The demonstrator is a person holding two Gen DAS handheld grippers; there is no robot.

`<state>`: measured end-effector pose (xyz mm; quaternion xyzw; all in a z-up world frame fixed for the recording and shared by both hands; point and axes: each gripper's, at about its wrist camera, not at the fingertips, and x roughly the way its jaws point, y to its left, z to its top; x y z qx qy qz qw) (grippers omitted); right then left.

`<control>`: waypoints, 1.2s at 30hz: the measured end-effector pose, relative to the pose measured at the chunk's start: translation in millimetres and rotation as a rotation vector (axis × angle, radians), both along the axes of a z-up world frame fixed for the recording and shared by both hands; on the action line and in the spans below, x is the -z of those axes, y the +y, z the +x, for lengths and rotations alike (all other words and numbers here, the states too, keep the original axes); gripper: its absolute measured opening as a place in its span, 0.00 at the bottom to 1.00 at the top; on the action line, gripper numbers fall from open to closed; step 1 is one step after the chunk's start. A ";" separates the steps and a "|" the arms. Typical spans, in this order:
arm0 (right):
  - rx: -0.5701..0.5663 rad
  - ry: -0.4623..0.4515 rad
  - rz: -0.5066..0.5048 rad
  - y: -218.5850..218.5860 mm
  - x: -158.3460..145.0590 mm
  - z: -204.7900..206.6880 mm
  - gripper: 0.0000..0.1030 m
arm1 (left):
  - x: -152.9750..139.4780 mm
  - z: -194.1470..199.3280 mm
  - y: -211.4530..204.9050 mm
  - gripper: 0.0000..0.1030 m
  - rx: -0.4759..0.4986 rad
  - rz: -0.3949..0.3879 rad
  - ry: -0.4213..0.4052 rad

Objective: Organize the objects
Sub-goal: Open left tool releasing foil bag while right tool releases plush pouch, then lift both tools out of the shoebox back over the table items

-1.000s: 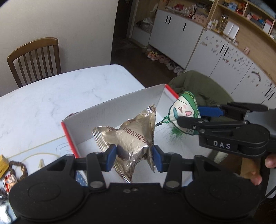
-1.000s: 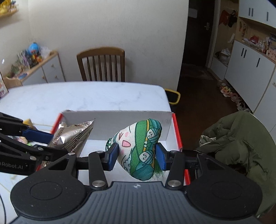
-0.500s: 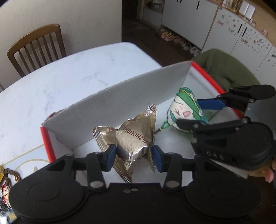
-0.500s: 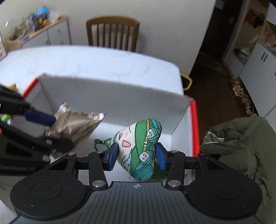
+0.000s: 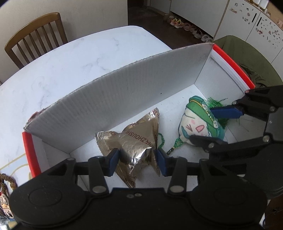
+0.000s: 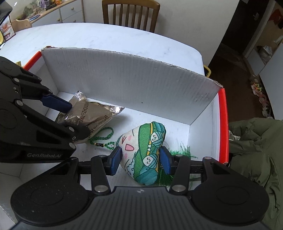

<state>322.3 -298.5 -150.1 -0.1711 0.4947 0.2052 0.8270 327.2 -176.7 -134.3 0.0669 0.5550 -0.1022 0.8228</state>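
Note:
A white cardboard box (image 5: 123,99) with red rims stands on the marble table. Deep inside it, my left gripper (image 5: 137,160) is shut on a crinkled gold foil packet (image 5: 136,141), which rests at or just above the box floor. To its right my right gripper (image 6: 140,161) is shut on a green and cream plush charm (image 6: 145,148) with a cartoon face; its green cord (image 6: 104,139) lies on the floor. In the right wrist view the left gripper (image 6: 74,122) grips the foil packet (image 6: 92,116) left of the charm. The box wall (image 6: 123,85) rises behind both.
A wooden chair (image 6: 130,12) stands beyond the table's far edge. An olive green jacket (image 6: 256,150) lies right of the box. Small trinkets (image 5: 5,185) sit on the table left of the box. The marble table top (image 5: 70,62) stretches behind the box.
Both grippers have gone down into the box with their loads. The foil packet and the plush charm now sit low by the box floor, and the back wall rises higher in both views.

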 end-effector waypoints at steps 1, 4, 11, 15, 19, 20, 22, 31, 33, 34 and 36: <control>0.003 0.000 0.001 0.7 -0.4 -0.5 0.46 | -0.2 0.7 -0.5 0.44 -0.003 -0.001 0.001; 0.011 -0.001 0.013 1.6 -1.9 -6.8 0.47 | 0.0 0.9 0.3 0.46 -0.011 -0.007 0.004; 0.009 -0.006 0.027 -5.8 -7.7 -10.3 0.51 | -5.6 -1.4 3.2 0.59 -0.033 0.002 -0.014; 0.015 -0.016 0.046 -15.5 -14.2 -12.7 0.58 | -14.8 -6.8 8.1 0.66 -0.041 -0.028 -0.042; 0.014 -0.032 0.073 -19.1 -24.5 -25.2 0.61 | -29.4 -11.8 10.9 0.76 -0.041 -0.074 -0.084; 0.012 -0.036 0.079 -19.8 -27.0 -27.8 0.61 | -32.8 -13.0 10.6 0.76 -0.038 -0.081 -0.093; 0.006 -0.047 0.095 -19.7 -31.4 -33.7 0.61 | -39.8 -18.6 10.1 0.76 -0.037 -0.092 -0.110; -0.002 -0.100 0.182 -19.0 -65.2 -65.7 0.65 | -78.7 -53.2 19.3 0.80 -0.027 -0.137 -0.205; -0.005 -0.121 0.194 -17.3 -73.7 -74.4 0.68 | -87.5 -61.0 24.4 0.80 -0.033 -0.153 -0.223; -0.006 -0.130 0.202 -16.9 -77.0 -78.1 0.69 | -91.3 -64.4 26.4 0.80 -0.034 -0.158 -0.231; -0.008 -0.150 0.212 -15.5 -83.0 -85.7 0.69 | -98.3 -72.6 31.2 0.80 -0.034 -0.161 -0.251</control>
